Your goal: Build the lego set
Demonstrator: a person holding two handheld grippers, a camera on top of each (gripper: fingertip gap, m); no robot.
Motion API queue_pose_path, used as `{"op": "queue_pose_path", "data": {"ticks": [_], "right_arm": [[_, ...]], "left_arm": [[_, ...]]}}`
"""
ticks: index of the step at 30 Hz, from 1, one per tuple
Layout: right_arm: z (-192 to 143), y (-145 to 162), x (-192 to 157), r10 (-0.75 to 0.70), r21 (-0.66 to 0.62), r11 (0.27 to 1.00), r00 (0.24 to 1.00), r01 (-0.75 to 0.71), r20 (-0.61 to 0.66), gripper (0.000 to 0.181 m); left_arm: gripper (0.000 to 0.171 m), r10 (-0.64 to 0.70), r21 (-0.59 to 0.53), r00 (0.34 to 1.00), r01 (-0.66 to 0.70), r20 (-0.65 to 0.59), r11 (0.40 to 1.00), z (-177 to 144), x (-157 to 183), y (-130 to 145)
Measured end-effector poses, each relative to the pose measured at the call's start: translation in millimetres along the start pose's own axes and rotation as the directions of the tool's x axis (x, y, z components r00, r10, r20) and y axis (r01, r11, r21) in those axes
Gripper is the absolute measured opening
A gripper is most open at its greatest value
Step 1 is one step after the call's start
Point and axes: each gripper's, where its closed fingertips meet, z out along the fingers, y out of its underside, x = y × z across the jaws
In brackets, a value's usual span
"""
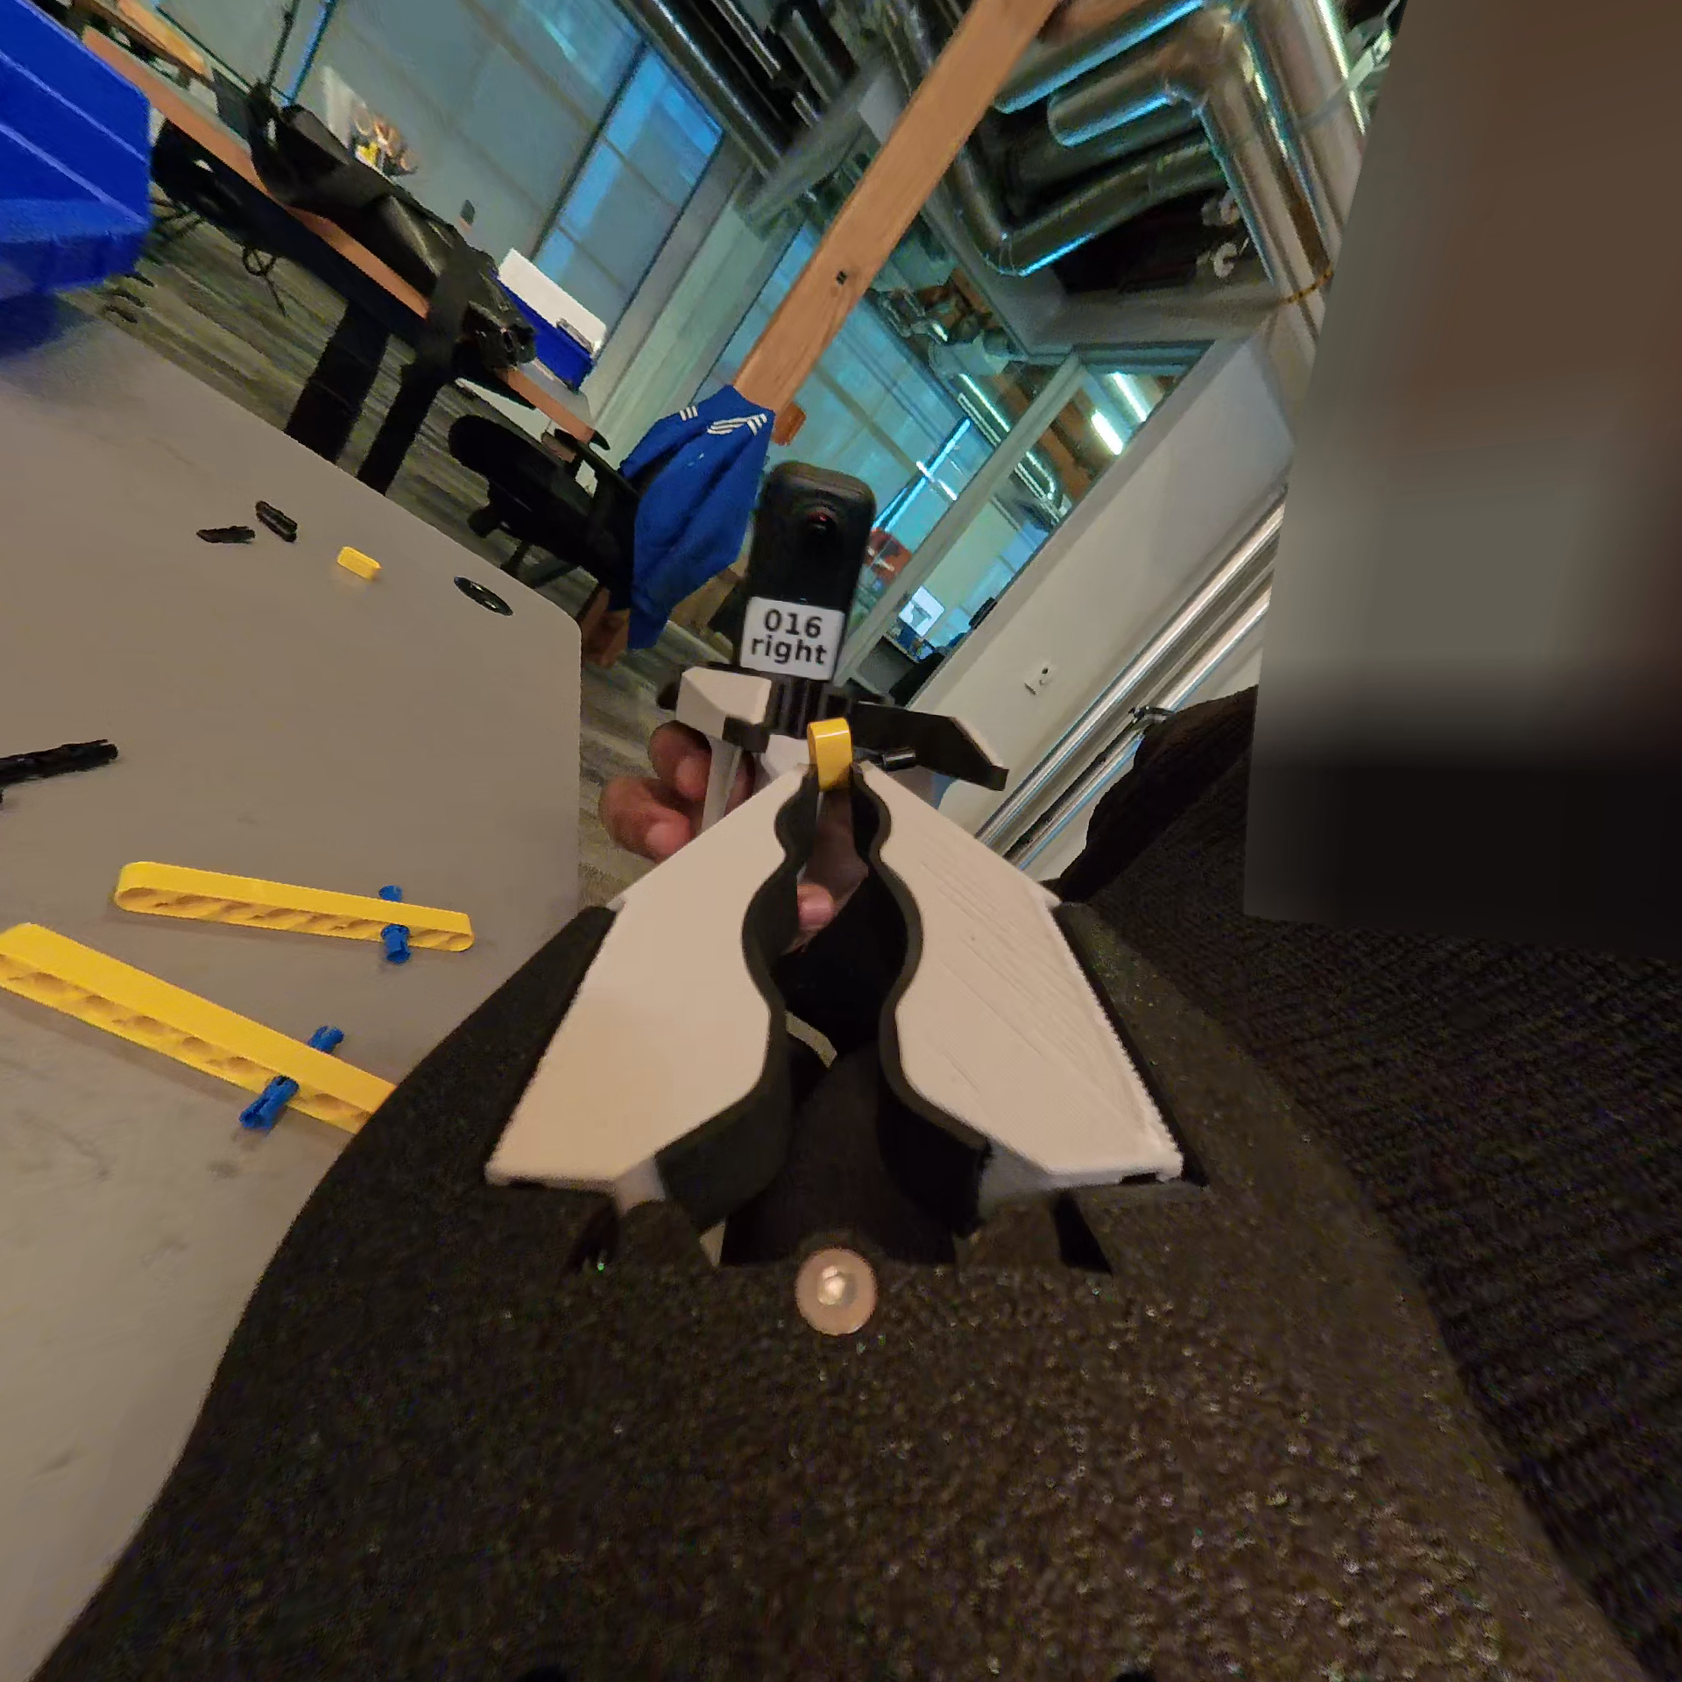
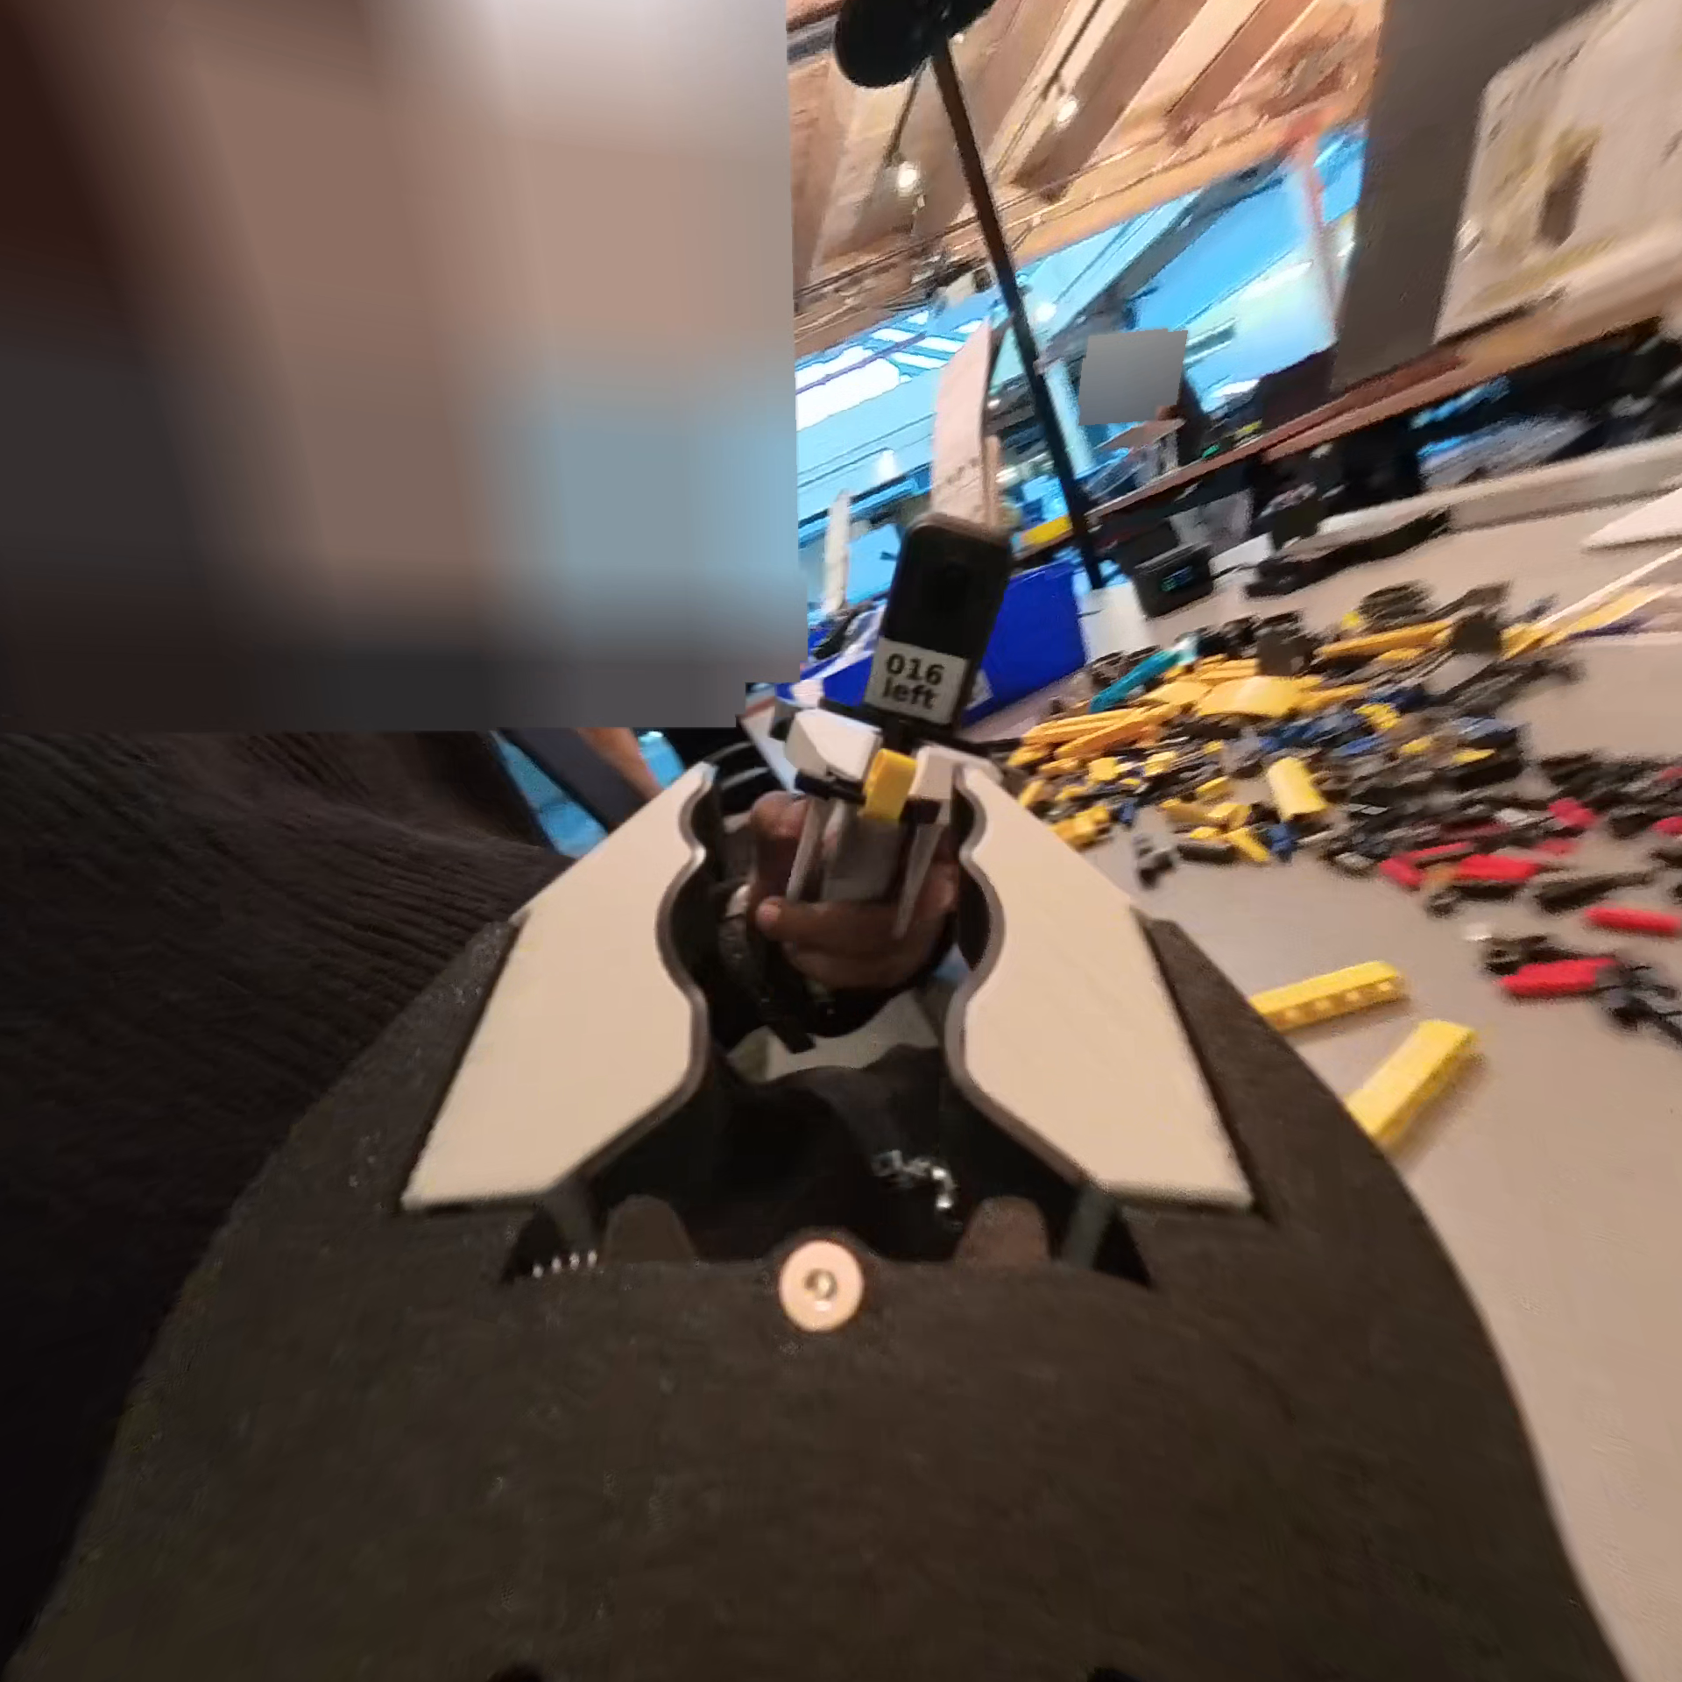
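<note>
My left gripper is shut on a small yellow piece and holds it up off the table. A short black pin sticks out beside the piece; I cannot tell whether the two are joined. My right gripper is open and empty, and faces the left one closely. The yellow piece in the left gripper's tips sits between the right gripper's spread fingers. In the left wrist view the right gripper shows just behind the piece, held by a hand.
Two long yellow beams with blue pins lie on the grey table at left, with small black pins farther back. A big pile of yellow, black and red pieces lies at right. A blue bin stands at far left. My left and right fingertips are right by each other.
</note>
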Motion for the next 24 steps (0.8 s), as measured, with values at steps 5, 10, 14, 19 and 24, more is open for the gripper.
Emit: {"op": "queue_pose_path", "data": {"ticks": [5,10,14,19,24], "right_arm": [[0.5,6.4,-1.5,0.033,-0.026,0.999,0.999,-0.033,0.034,0.04],[-3.1,3.4,-0.3,0.002,-0.013,1.0,1.0,-0.002,0.02,0.025],[-2.4,7.0,-5.0,-0.032,-0.036,0.999,0.999,0.033,0.031,0.034],[-3.8,3.9,-3.5,-0.066,-0.016,0.998,0.998,0.067,0.015,0.025],[-1.8,4.7,-3.9,-0.109,-0.016,0.994,0.994,0.109,0.005,0.025]], "left_arm": [[0.006,0.026,-0.057,1.0,-0.026,0.011,0.998,2.6,0.4,7.7],[0.006,0.032,-0.078,0.999,-0.031,0.01,0.996,3.1,1.1,10.7],[0.006,0.03,-0.077,1.0,-0.029,0.009,0.997,2.8,1.2,10.5],[0.0,0.027,-0.069,1.0,-0.026,0.009,0.997,1.3,1.2,9.2],[0.0,0.025,-0.041,1.0,-0.025,0.014,0.999,0.4,0.3,5.2]]}}
